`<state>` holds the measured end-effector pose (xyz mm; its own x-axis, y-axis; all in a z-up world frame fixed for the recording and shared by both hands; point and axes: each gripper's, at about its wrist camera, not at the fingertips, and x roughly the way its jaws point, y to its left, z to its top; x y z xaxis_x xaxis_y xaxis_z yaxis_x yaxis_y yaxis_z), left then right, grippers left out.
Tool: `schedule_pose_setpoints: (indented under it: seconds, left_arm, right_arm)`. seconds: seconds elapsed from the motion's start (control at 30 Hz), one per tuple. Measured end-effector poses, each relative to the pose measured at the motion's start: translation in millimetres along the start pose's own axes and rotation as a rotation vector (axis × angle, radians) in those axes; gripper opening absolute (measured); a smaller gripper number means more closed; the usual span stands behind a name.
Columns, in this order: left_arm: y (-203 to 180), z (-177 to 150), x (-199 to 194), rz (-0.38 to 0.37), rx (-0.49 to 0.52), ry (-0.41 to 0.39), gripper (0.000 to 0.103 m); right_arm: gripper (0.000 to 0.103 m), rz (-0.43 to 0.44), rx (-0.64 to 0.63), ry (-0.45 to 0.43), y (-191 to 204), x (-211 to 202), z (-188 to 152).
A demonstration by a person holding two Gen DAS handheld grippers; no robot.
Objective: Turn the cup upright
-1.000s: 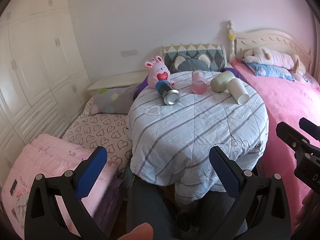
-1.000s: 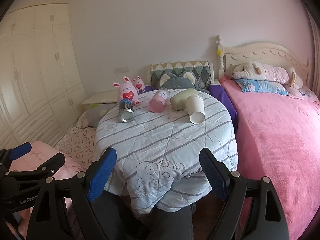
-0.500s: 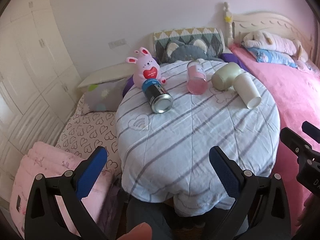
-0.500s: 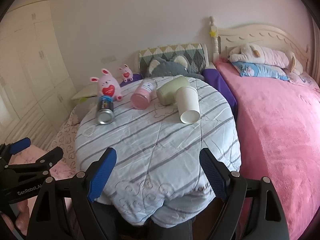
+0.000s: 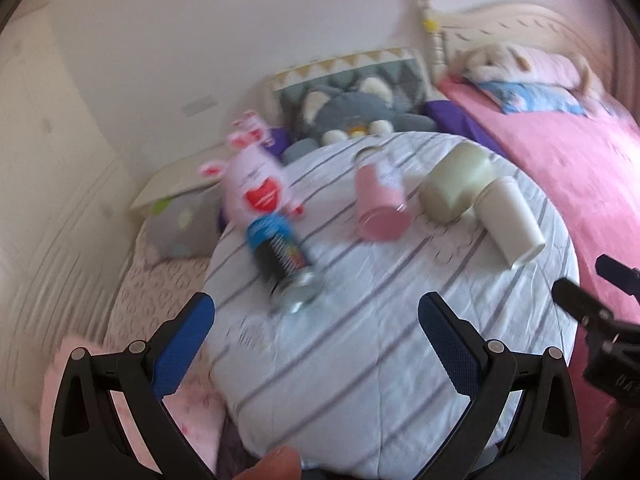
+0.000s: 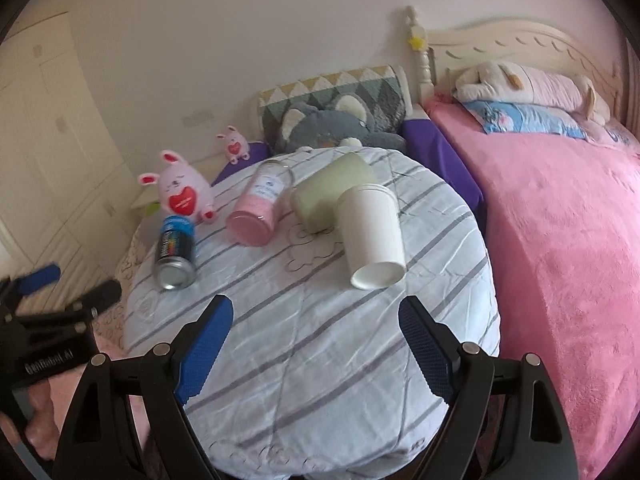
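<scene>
A white paper cup (image 6: pixel 372 236) lies on its side on the striped round table (image 6: pixel 320 344), its base toward me; it also shows in the left wrist view (image 5: pixel 512 222). A pale green cup (image 6: pixel 330 194) lies on its side just behind it and is seen in the left wrist view too (image 5: pixel 456 182). My right gripper (image 6: pixel 316 344) is open and empty, above the table's near part, short of the white cup. My left gripper (image 5: pixel 316 344) is open and empty, near a lying can (image 5: pixel 282 260).
A pink-filled jar (image 6: pixel 260 204) and a dark drink can (image 6: pixel 175 252) lie on their sides on the table. A pink bunny toy (image 6: pixel 180 192) stands at the far left edge. A pink bed (image 6: pixel 560 240) is to the right, pillows and a grey plush behind.
Both grippers have moved forward toward and over the table, so the cups and can look closer. Both stay open. The objects on the table have not moved.
</scene>
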<state>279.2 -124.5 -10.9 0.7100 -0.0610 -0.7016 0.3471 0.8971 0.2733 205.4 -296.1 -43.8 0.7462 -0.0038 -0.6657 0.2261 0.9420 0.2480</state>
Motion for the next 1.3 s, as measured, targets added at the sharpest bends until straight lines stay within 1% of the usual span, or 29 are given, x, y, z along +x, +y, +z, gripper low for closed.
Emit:
schedule_pose_setpoints:
  seconds: [0.1, 0.17, 0.33, 0.43, 0.5, 0.57, 0.73, 0.8, 0.93, 1.03, 1.23, 1.3]
  left_arm:
    - [-13.8, 27.5, 25.3, -0.056, 0.047, 0.006, 0.103]
    - [-24.2, 42.2, 43.7, -0.073, 0.071, 0.013, 0.103]
    - [-43.9, 62.1, 77.6, -0.114, 0.109, 0.037, 0.103]
    - [-56.0, 74.2, 96.0, -0.134, 0.147, 0.045, 0.103]
    - [-66.1, 83.4, 109.1, -0.162, 0.185, 0.053, 0.103]
    - [-73.3, 88.0, 117.3, -0.183, 0.22, 0.059, 0.103]
    - [-97.2, 101.7, 139.8, -0.253, 0.344, 0.083, 0.103]
    - [-106.4, 105.7, 151.8, -0.285, 0.398, 0.108, 0.103]
    - [-120.2, 111.8, 168.3, -0.341, 0.465, 0.158, 0.103]
    - [-129.9, 115.1, 173.9, -0.37, 0.512, 0.165, 0.103]
    - [-143.9, 121.3, 190.2, -0.433, 0.554, 0.2, 0.103]
    - [-147.0, 121.6, 195.1, -0.436, 0.565, 0.206, 0.103]
  right_arm:
    - [0.085, -0.024, 0.021, 0.02, -11.0, 17.4, 9.8]
    - [0.085, -0.036, 0.037, 0.029, -18.0, 27.3, 16.2]
    - [0.085, -0.066, 0.053, 0.047, -30.3, 50.8, 32.7]
    - [0.085, -0.077, 0.063, 0.056, -35.8, 64.8, 42.8]
    - [0.085, -0.086, 0.064, 0.062, -39.9, 72.9, 49.4]
    - [0.085, -0.094, 0.069, 0.069, -43.9, 79.6, 54.5]
    - [0.085, -0.114, 0.083, 0.088, -53.7, 90.1, 61.8]
    - [0.085, -0.118, 0.088, 0.099, -57.3, 94.6, 63.6]
    - [0.085, -0.125, 0.105, 0.114, -63.1, 98.1, 64.4]
    - [0.085, -0.127, 0.119, 0.118, -66.9, 100.0, 66.2]
    - [0.085, -0.126, 0.111, 0.14, -69.1, 108.2, 71.6]
    - [0.085, -0.126, 0.112, 0.146, -70.4, 111.8, 74.0]
